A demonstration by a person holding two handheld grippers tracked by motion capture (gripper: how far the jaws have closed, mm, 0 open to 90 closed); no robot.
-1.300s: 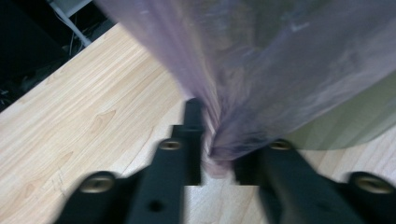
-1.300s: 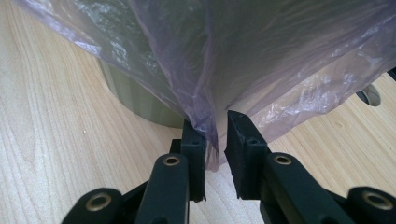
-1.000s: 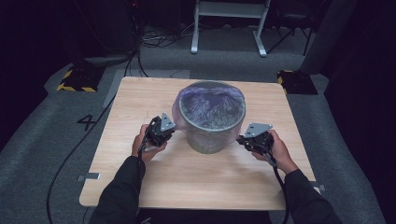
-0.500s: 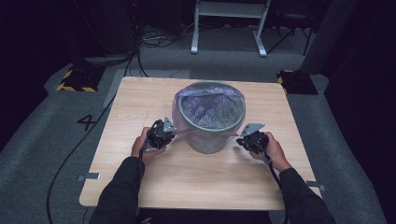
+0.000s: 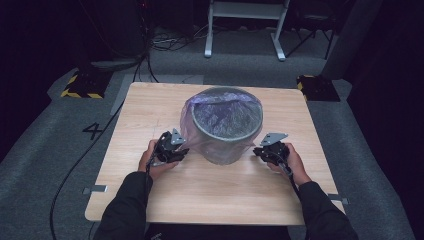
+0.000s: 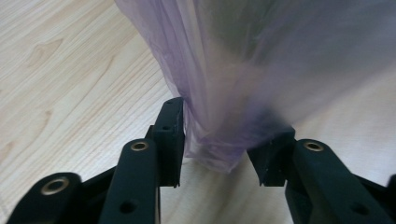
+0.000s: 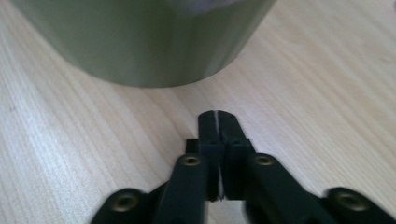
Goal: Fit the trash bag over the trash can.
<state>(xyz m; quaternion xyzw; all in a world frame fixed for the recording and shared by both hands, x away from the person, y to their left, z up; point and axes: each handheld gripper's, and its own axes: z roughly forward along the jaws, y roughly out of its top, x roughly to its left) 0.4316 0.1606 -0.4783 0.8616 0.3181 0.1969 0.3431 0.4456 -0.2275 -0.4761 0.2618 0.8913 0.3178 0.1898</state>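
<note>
Left gripper: jaws just opened, parted around the purple bag's hanging hem, pads not pressing. Right gripper: jaws together, empty, just short of the bin, which stands upright mid-table between both.

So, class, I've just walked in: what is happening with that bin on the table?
A person is fitting a thin purple bag over a grey round bin that stands on a wooden table. The left gripper has just opened its jaws; the bag's hanging edge lies between them, apparently loose. The right gripper sits low on the table beside the bin's base with its jaws together and nothing between them.
</note>
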